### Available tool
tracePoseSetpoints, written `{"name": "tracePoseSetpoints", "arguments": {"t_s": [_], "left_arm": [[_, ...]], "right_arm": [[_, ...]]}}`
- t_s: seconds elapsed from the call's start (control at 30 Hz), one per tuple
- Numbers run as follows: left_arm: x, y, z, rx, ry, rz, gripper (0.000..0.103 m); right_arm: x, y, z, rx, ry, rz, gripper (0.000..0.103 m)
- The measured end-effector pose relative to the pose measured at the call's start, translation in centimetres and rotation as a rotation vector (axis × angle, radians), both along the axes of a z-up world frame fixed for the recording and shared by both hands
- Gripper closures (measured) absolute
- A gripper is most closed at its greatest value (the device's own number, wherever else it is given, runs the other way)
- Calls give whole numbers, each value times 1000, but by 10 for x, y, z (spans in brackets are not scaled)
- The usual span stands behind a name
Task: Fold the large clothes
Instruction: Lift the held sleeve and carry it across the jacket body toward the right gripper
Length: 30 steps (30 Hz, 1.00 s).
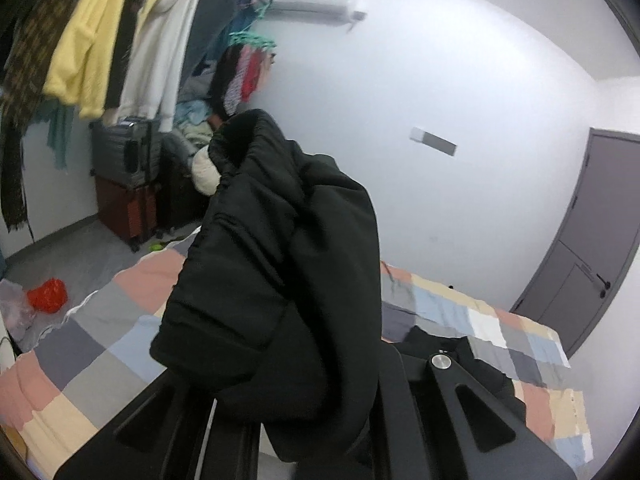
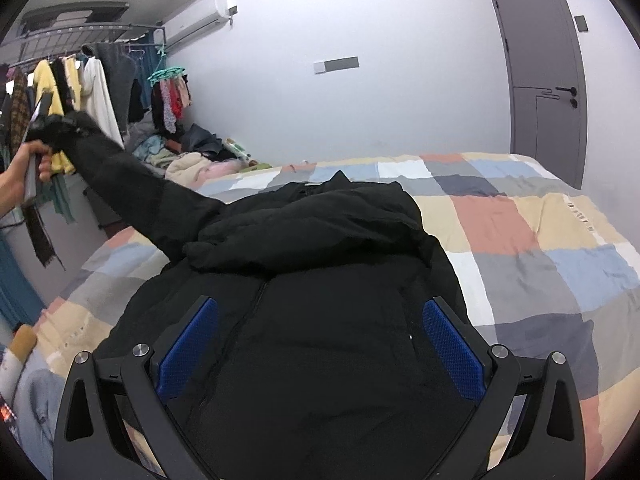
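Right wrist view shows one black padded jacket [image 2: 320, 300] lying on the bed [image 2: 540, 240], which carries a checked cover of peach, grey, blue and cream squares. The jacket's body lies near, its collar end bunched toward the far side. The right claw [image 2: 320, 344] hovers over the jacket body with its two blue pads [image 2: 452, 348] spread wide apart, nothing between them. One sleeve [image 2: 132, 188] is stretched up and off to the left, where the left claw [image 2: 60, 128], gripped by a bare hand [image 2: 24, 176], is clamped on its cuff.

Left wrist view is filled by that sleeve [image 1: 280, 280], draped in a thick fold over the left claw [image 1: 304, 420]; its fingers are hidden under the cloth.

On the far left, one clothes rail [image 2: 72, 36] holds several hanging garments, among them one yellow top [image 1: 80, 52] and one white one [image 1: 160, 60]. Two suitcases [image 1: 124, 176] are stacked below, grey over dark red. One grey door [image 2: 544, 80] stands in the far right wall, and one air conditioner [image 2: 196, 20] is mounted high.
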<state>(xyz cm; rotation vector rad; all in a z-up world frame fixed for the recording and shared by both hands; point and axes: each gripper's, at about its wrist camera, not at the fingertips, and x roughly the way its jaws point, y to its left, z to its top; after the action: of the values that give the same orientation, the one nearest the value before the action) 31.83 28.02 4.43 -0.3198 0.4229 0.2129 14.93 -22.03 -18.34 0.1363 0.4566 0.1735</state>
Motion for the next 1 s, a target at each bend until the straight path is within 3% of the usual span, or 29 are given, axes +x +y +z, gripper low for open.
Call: {"name": "tracePoseSetpoints", "arguments": {"t_s": [0.2,0.5,0.73,1.0], "left_arm": [[10,-70,19,50,-5,-72,95],[26,-184,14,108,11,-193,95],[54,-283,-20,120,52,-308,94],[93,-377,-86,132,127,-428,94]], "right_arm": [[-8,-16,5,9,-27,-6,0],[-14,-32,7,24,-38,-17,0],[-8,-40,4,19,-33,-13,0],[9,-52,-5,32,-10,-8,0]]}}
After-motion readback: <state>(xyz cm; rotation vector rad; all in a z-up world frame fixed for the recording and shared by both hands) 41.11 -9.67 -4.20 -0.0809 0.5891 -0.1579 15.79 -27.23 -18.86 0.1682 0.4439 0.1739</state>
